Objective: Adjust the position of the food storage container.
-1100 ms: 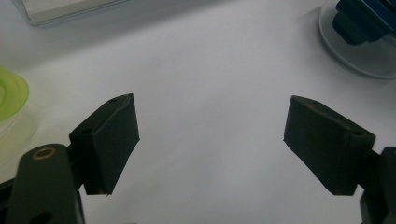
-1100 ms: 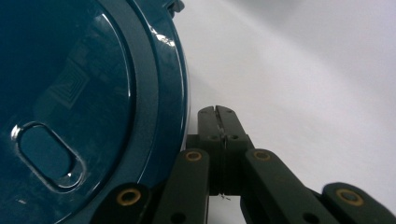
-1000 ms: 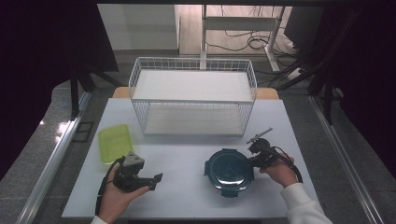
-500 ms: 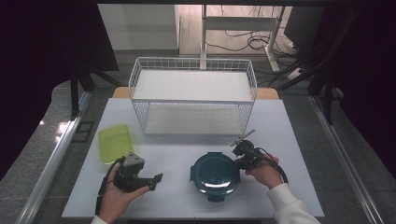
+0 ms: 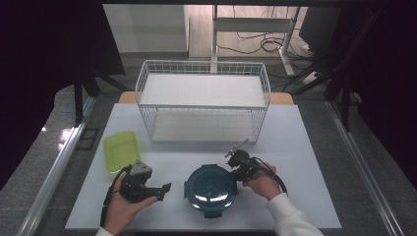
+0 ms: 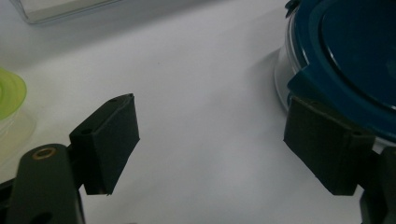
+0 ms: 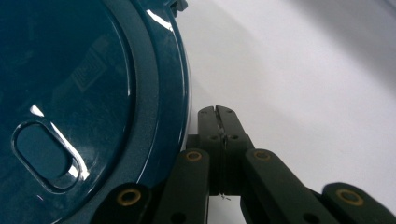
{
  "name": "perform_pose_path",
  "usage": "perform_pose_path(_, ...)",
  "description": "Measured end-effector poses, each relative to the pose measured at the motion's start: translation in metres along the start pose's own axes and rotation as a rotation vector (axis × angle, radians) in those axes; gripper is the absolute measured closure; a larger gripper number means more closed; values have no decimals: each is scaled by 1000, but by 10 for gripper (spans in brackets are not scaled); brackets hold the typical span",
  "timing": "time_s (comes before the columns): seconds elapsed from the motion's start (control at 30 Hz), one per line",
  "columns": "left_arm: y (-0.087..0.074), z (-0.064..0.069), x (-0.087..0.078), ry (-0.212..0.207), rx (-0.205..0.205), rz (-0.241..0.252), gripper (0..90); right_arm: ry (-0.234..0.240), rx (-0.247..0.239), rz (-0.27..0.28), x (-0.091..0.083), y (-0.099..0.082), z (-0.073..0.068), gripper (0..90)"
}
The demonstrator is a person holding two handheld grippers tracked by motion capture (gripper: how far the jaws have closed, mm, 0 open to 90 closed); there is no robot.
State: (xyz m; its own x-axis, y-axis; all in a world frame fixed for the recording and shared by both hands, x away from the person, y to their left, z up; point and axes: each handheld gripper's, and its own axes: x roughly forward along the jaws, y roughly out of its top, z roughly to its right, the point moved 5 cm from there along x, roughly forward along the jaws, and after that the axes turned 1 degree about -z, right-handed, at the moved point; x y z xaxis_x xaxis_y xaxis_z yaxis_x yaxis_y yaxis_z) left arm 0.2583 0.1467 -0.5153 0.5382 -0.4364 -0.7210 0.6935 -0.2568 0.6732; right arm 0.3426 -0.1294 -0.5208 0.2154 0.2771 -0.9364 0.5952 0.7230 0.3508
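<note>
A green tray (image 5: 121, 149) lies at the table's left, and just right of it the left gripper (image 5: 161, 190) waits with jaws spread wide and empty. The round blue-lidded container (image 5: 211, 187) sits front and centre, the right gripper (image 7: 217, 114) shut tight with its side against the rim, seemingly pushing it leftward. Next, I'd guess, the waiting jaws must close on the near rim.

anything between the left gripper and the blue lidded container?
Nothing: bare white table separates the open left gripper from the blue lidded container. The left gripper view shows it best, with the container's edge beside one jaw.
</note>
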Motion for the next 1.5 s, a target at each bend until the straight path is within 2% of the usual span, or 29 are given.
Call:
perform_pose_path(0.13,0,-1,0,0,2,-3,177,17,-14,4,3,5,-8,887)
perform_pose_path(0.3,0,-2,0,0,-1,-1,177,53,-2,15,4,2,-7,886)
perform_pose_path(0.4,0,-2,-1,0,-1,-1,177,60,5,31,4,1,-6,885)
perform_pose_path(0.43,0,-3,-1,1,-1,2,177,74,13,53,2,-1,-5,884)
perform_pose_path(0.47,0,-3,-1,1,-1,2,177,74,13,53,2,-1,-5,884)
perform_pose_path(0.5,1,-3,0,2,-4,6,178,73,21,92,-4,-2,-2,883)
perform_pose_path(0.53,1,-3,0,2,-4,6,178,73,21,92,-4,-2,-2,883)
perform_pose_path(0.57,2,-3,1,1,-1,5,178,63,41,129,-13,-4,2,881)
perform_pose_path(0.6,2,-3,1,1,-1,5,178,63,41,129,-13,-4,2,881)
perform_pose_path(0.63,2,-3,1,-2,-2,9,178,52,49,169,-22,-8,7,879)
perform_pose_path(0.67,2,-3,1,-2,-2,9,178,52,49,169,-22,-8,7,879)
perform_pose_path(0.7,3,-4,2,-3,-5,11,178,49,66,208,-31,-13,11,877)
perform_pose_path(0.73,3,-4,2,-3,-5,11,178,49,66,208,-31,-13,11,877)
perform_pose_path(0.77,2,-5,2,-5,-5,12,177,50,90,244,-39,-19,14,871)
perform_pose_path(0.83,2,-6,2,-2,-7,16,177,50,102,262,-41,-22,15,871)
perform_pose_path(0.87,1,-6,2,-2,-7,16,175,58,129,290,-45,-29,17,873)
perform_pose_path(1.07,0,-6,2,-14,-15,12,175,69,172,337,-52,-45,17,859)
perform_pose_path(1.1,0,-5,1,-16,-17,12,174,75,181,348,-52,-51,15,818)
perform_pose_path(1.17,1,-4,1,-19,-21,18,175,75,183,354,-52,-54,14,794)
perform_pose_path(1.2,1,-4,0,-20,-20,20,174,74,190,360,-52,-56,14,738)
perform_pose_path(1.23,1,-3,0,-21,-19,21,174,78,219,390,-55,-58,14,534)
perform_pose_path(1.27,1,-3,0,-21,-19,21,174,78,219,390,-55,-58,14,534)
perform_pose_path(1.4,2,-1,-1,-27,-19,25,171,129,266,423,-57,-60,12,269)
perform_pose_path(1.5,2,0,0,-29,-15,22,170,147,271,428,-57,-60,11,230)
